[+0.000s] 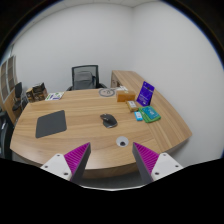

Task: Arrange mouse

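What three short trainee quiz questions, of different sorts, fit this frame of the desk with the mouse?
1. True or false: the gripper is shut on the dark computer mouse.
2. The dark rectangular mouse pad lies on which side of the mouse as seen here? A) left B) right C) beneath it
3. Fill in: beyond the curved wooden desk stands a black office ____.

Key:
1. False; the fingers are open and the mouse lies well ahead of them on the desk.
2. A
3. chair

Dark grey mouse (108,121), wood-tone table (85,137)
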The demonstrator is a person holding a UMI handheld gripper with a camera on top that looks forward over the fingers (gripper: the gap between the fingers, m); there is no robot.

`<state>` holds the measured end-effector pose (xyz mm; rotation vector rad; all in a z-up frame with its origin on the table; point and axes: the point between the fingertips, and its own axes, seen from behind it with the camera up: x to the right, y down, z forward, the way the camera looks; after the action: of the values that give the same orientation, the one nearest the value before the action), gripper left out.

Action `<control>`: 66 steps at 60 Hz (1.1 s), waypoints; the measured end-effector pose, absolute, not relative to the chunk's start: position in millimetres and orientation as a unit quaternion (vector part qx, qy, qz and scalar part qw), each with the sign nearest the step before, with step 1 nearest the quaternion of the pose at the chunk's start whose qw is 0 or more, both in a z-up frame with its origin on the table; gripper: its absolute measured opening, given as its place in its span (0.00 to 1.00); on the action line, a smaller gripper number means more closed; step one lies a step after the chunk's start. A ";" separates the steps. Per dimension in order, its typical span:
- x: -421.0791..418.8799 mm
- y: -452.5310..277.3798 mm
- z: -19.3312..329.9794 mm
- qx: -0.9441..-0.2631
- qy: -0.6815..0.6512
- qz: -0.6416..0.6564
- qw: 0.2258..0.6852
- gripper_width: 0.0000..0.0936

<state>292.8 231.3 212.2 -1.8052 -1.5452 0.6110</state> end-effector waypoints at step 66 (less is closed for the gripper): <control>64.6 290.5 39.5 -0.651 -0.643 0.243 0.322 0.92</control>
<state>64.6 290.5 39.5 -1.7084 -1.6890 0.6383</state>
